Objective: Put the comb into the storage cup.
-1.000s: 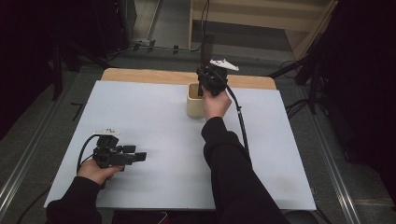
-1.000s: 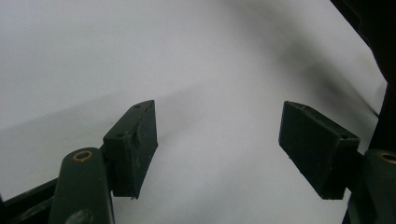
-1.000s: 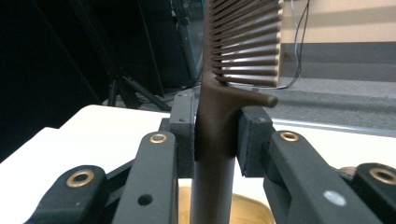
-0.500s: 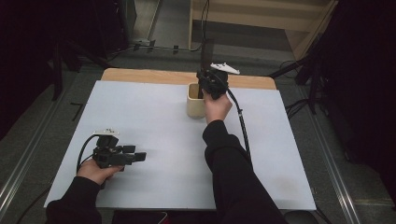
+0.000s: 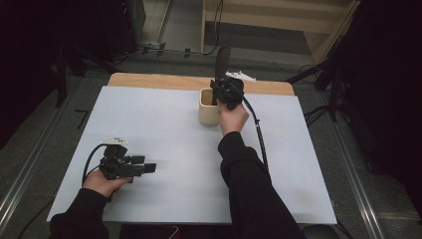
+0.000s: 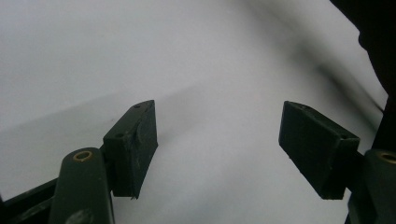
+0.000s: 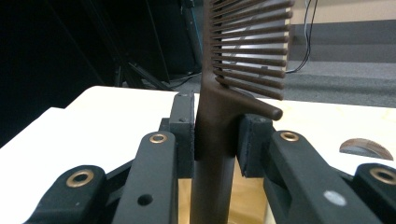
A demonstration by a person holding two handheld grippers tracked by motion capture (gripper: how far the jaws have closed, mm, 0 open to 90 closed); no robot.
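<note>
Two grippers, one in each of my hands, and they're well apart on the table (image 5: 164,124). My right gripper (image 5: 225,92) is up at the far side, its jaws clamped tight on the handle of a dark brown comb (image 7: 219,126). The comb stands upright, teeth at the top, its handle running down into the beige cup (image 5: 209,107). In the high view the comb (image 5: 222,62) pokes up above the cup's rim, right beside my right hand (image 5: 233,117).

My left gripper (image 5: 127,168) lies low at the near left, jaws spread wide with nothing between them, just white sheet under the pads (image 6: 140,140).

The surface is a plain white sheet covering almost the whole top; a strip of light wood (image 5: 149,81) shows along the far edge, just behind the cup. A black cable (image 5: 259,134) trails from my right gripper back over the sheet beside my sleeve.

Around the table the room is dim: grey floor, dark stands at the left, cables on the ground, and pale wooden furniture (image 5: 278,20) at the back.
</note>
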